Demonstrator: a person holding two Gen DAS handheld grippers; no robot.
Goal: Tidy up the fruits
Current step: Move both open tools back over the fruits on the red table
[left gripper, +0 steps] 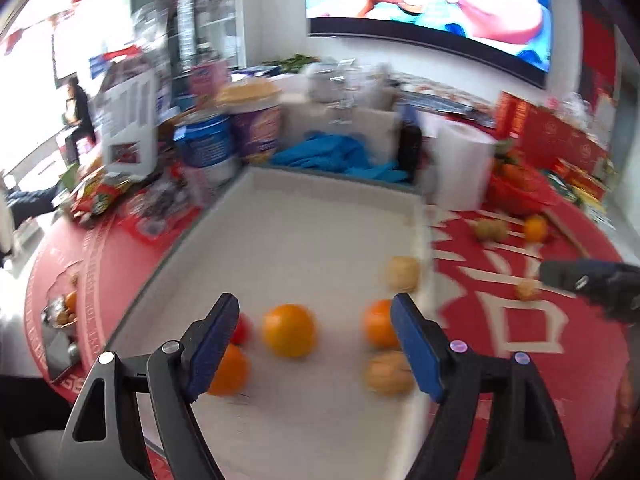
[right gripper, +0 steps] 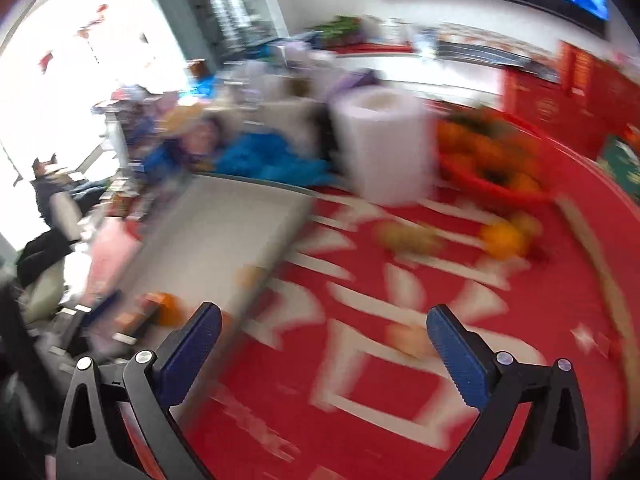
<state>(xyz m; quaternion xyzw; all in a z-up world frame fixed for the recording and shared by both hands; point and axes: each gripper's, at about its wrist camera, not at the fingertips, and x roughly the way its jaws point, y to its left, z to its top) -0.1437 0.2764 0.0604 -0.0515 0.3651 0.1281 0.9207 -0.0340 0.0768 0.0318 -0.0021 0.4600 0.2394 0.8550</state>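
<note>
Right wrist view smeared throughout, pale fruit [right gripper: 408, 340] lower centre unidentifiable; left wrist view: red fruit [left gripper: 241, 330] and orange [left gripper: 230, 370] half hidden behind left finger [left gripper: 212, 344], screen [left gripper: 428, 4] cropped at top.

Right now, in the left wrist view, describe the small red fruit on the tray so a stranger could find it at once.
Start at the long white tray lying on the red tablecloth. At its near left, the red fruit peeks out just behind the left gripper's left finger. It is the only red piece; its neighbours are oranges and tan fruits.
</note>
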